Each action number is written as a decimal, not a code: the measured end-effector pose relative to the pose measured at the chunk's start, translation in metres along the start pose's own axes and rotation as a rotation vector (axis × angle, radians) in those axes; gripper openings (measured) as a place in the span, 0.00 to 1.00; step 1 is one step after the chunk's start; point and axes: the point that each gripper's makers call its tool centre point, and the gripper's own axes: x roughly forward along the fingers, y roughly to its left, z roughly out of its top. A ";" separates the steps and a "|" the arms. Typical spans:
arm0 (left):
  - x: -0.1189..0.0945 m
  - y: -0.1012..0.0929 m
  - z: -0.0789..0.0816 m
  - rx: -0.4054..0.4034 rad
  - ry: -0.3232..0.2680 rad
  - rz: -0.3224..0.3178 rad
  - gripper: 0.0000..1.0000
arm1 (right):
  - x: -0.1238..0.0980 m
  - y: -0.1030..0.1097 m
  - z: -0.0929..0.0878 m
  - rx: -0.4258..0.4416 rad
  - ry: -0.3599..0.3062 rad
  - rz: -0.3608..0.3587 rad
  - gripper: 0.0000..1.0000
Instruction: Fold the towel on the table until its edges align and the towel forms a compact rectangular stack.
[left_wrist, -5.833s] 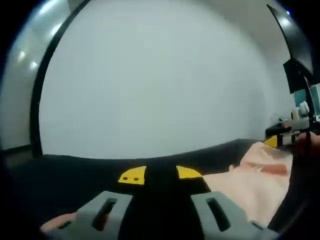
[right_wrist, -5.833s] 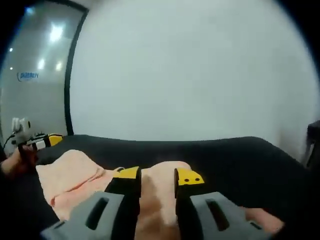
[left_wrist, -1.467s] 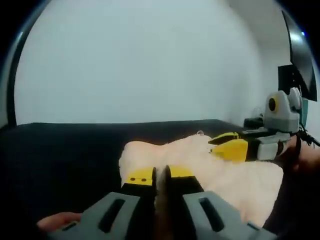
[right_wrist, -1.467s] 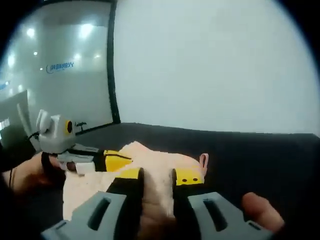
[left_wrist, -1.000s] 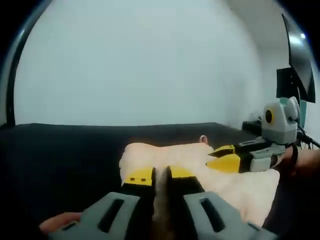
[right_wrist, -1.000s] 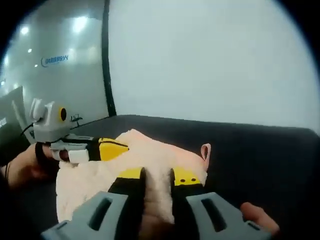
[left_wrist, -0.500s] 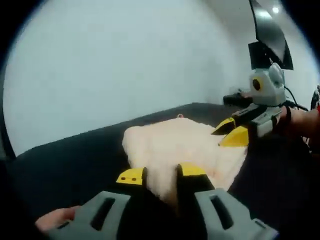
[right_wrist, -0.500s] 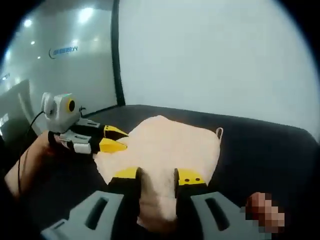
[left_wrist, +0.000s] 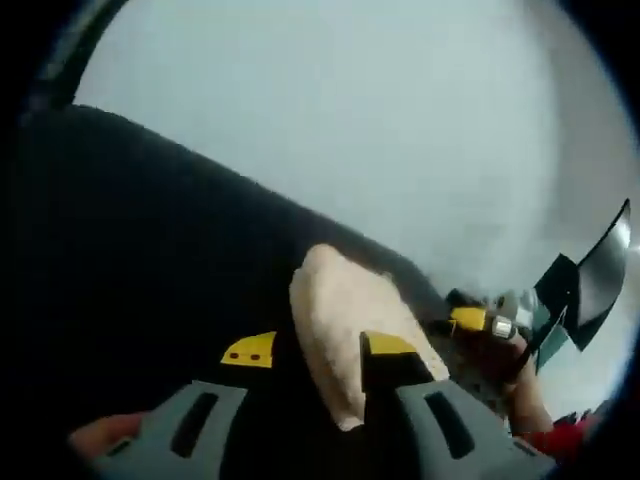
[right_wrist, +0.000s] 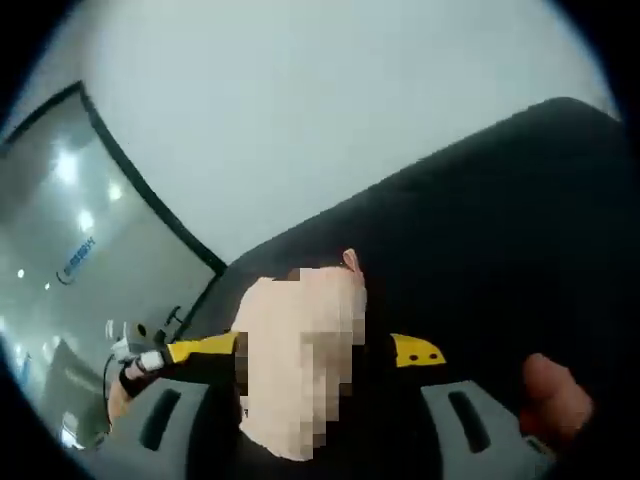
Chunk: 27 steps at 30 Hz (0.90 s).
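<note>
Towel (left_wrist: 345, 335) sits on the dark table (left_wrist: 130, 260), a pale peach cloth gathered into a folded pad with several layers, and both views look at it at a strong tilt. In the left gripper view the left gripper (left_wrist: 318, 348) stands with its 2 yellow-tipped jaws apart and the near end of the cloth lies between them; I cannot tell whether they pinch it or merely straddle it. The right gripper (left_wrist: 470, 320) appears at the far right of that view, beside the far side of the pad, held in a person's hand. In the right gripper view the right gripper (right_wrist: 320, 352) likewise has the towel (right_wrist: 300, 350) lying between its jaws, and a patch over the cloth hides the contact, so its hold cannot be told either. The left gripper (right_wrist: 190, 350) enters there from the left, against the towel's edge. Holding opposite sides this way likely lets both ends be squared together. The fabric looks soft and thick, edges rounded, with a small loop tag (right_wrist: 350, 260) at 1 far corner.
</note>
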 end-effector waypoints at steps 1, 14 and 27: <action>0.004 -0.003 -0.008 -0.015 0.045 -0.011 0.47 | 0.005 0.003 -0.012 -0.006 0.035 -0.008 0.63; 0.028 -0.033 -0.035 -0.047 0.085 -0.077 0.25 | 0.010 0.027 -0.024 -0.027 0.026 0.024 0.16; 0.006 -0.128 -0.086 0.090 0.102 -0.142 0.22 | -0.083 0.024 -0.041 -0.081 0.006 0.037 0.14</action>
